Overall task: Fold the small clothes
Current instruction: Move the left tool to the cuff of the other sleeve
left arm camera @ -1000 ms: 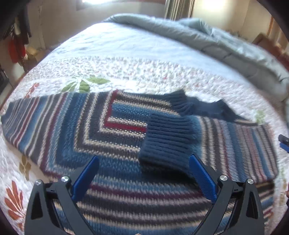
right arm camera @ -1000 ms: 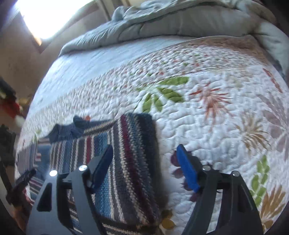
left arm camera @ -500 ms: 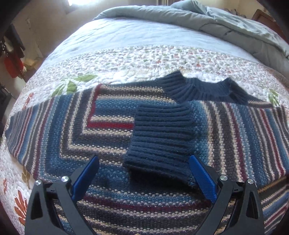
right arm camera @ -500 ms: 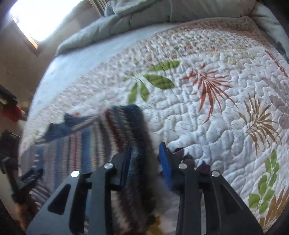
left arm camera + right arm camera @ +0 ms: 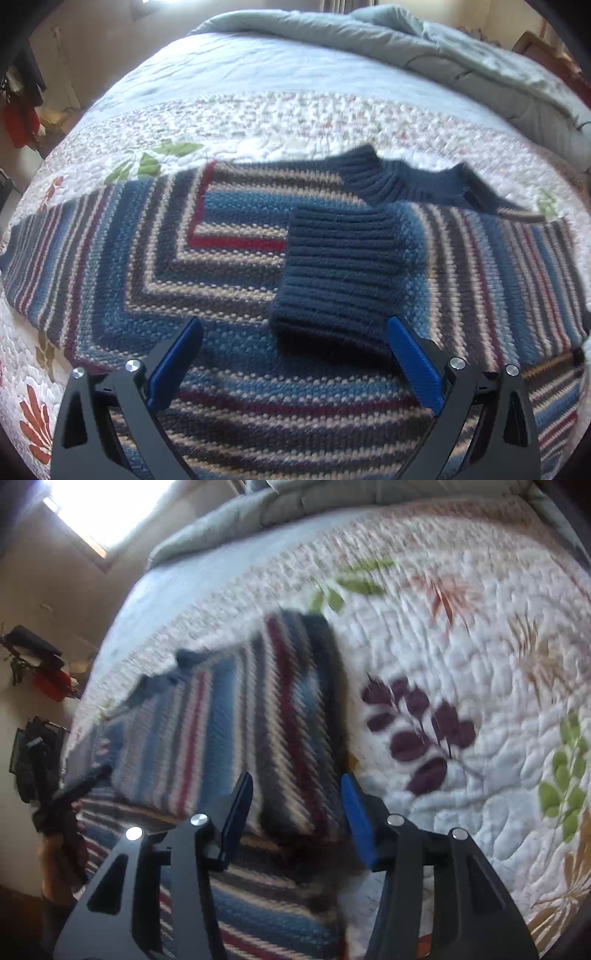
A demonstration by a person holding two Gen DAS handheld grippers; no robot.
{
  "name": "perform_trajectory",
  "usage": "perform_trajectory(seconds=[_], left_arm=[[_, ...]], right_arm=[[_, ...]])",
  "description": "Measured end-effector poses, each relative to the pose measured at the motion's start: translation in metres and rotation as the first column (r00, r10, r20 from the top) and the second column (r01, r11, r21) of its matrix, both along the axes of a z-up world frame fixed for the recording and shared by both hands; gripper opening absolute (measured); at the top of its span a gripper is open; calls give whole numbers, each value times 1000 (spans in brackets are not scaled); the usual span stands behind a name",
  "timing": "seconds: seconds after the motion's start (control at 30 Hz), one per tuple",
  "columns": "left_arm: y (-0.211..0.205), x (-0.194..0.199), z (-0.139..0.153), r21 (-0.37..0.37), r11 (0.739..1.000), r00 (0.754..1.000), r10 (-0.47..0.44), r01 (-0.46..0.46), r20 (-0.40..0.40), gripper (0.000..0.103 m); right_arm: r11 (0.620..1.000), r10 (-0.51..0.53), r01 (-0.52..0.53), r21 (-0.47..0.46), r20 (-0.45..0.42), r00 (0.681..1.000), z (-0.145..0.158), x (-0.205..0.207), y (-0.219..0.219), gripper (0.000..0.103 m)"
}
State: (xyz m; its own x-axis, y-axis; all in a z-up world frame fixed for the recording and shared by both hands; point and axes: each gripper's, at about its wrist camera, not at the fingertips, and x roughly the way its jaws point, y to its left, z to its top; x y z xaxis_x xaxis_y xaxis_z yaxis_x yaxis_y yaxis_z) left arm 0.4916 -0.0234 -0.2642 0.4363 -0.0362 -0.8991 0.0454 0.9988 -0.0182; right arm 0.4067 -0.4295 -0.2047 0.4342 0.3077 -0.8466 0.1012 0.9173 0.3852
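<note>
**Striped sweater spread on the bed, both grippers released**

Left wrist view: the striped sweater lies flat on the flowered quilt of the bed, its navy collar at the far side. A navy ribbed cuff is folded in over the body. The left gripper hovers over it, jaws wide and released, the cuff's near edge between the tips but untouched. This view has changed little from a second ago.

Right wrist view: the right gripper stands over the sweater's folded right edge, which runs between the jaws. Half a second ago they pinched that edge; they have just been opening, and the blurred picture shows gaps beside both pads.
</note>
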Motion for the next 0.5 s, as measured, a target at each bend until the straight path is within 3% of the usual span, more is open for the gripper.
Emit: perform_trajectory(seconds=[0.1, 0.2, 0.3, 0.5], left_arm=[[19, -19, 20, -93, 996, 1000, 17, -15, 26, 99], [67, -50, 37, -218, 974, 997, 67, -59, 28, 99], [122, -72, 48, -195, 971, 988, 151, -141, 36, 99], [263, -103, 65, -126, 925, 931, 364, -357, 35, 99]], right_arm=[[1000, 2, -2, -9, 34, 999, 20, 15, 7, 52], [993, 118, -118, 9, 21, 993, 35, 36, 44, 62], [973, 232, -232, 11, 8, 973, 48, 57, 94, 66], [892, 445, -442, 89, -5, 896, 76, 94, 236, 77]])
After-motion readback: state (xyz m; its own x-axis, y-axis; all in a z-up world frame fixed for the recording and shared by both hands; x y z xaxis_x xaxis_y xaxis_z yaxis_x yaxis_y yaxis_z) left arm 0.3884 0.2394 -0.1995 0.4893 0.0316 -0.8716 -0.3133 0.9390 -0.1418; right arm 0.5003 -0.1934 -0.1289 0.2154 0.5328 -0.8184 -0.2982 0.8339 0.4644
